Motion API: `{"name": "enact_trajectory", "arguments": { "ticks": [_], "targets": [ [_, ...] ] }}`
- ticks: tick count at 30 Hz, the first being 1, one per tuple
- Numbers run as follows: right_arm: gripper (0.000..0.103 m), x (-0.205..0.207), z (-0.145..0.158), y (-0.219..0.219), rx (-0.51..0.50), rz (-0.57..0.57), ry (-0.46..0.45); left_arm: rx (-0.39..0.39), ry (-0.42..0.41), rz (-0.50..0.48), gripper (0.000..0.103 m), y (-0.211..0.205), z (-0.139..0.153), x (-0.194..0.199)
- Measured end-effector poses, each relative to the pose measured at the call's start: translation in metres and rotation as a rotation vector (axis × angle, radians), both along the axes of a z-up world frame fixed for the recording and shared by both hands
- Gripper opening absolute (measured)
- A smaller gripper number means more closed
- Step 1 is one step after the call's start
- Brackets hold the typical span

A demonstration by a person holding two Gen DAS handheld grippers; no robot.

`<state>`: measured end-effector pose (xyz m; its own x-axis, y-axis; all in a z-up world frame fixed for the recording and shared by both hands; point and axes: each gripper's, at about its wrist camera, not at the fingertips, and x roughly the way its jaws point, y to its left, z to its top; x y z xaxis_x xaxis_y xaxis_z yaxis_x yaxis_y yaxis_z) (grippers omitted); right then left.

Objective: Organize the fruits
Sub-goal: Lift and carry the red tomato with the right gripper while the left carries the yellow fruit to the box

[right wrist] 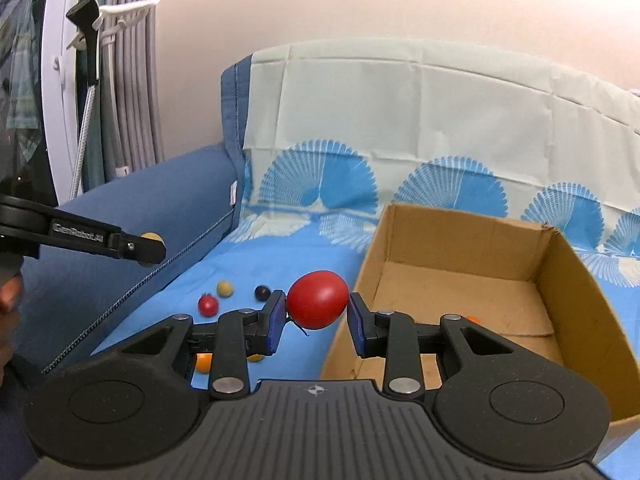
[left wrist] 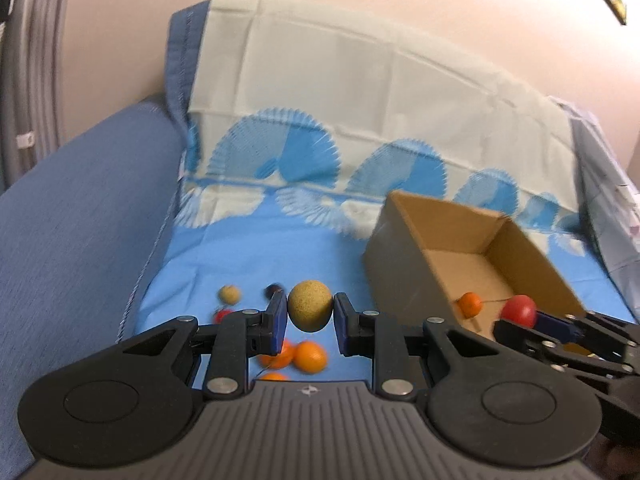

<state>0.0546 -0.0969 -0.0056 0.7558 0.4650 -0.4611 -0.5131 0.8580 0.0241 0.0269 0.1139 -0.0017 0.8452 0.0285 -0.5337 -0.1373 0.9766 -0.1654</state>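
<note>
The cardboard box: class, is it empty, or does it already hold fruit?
Not empty. The cardboard box holds one small orange fruit on its floor near the front wall; the rest of its floor shows bare.

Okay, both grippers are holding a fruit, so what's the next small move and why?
Probably ease the right gripper rightward over the cardboard box and release the red fruit: it sits gripped just left of the box's near wall. The left gripper holds the tan fruit farther away.
</note>
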Motion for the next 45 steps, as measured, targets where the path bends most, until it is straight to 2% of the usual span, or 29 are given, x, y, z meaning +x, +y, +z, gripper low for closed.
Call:
{"name": "enact_trajectory", "arguments": {
  "ticks": [5,11,18,27,33,39,45],
  "targets": [
    [0.035,0.019,0.020,-0.030,0.030,-0.062,-0.030,-0.012,-0.041,-0.035,0.027,-0.018,0.013,0.001],
    [0.035,0.047,0.041,-0.081,0.028,-0.156,-0.119,0.019,-0.064,-0.098,0.027,-0.046,0.016,0.006],
    [0.035,0.072,0.029,-0.135,0.162,-0.314,-0.061,0.070,-0.055,-0.146,0.027,-0.071,0.003,0.019],
    [0.035,0.071,0.027,-0.150,0.143,-0.341,-0.100,0.133,-0.087,-0.226,0.027,-0.101,-0.013,0.032],
    [0.035,0.073,0.031,-0.165,0.115,-0.369,-0.100,0.103,-0.105,-0.252,0.027,-0.114,-0.022,0.041],
    [0.035,0.070,0.027,-0.174,0.066,-0.384,-0.112,0.082,-0.077,-0.284,0.027,-0.125,-0.033,0.056],
    [0.035,0.075,0.021,-0.181,0.038,-0.399,-0.104,0.177,-0.082,-0.370,0.028,-0.154,-0.045,0.055]
  ]
}}
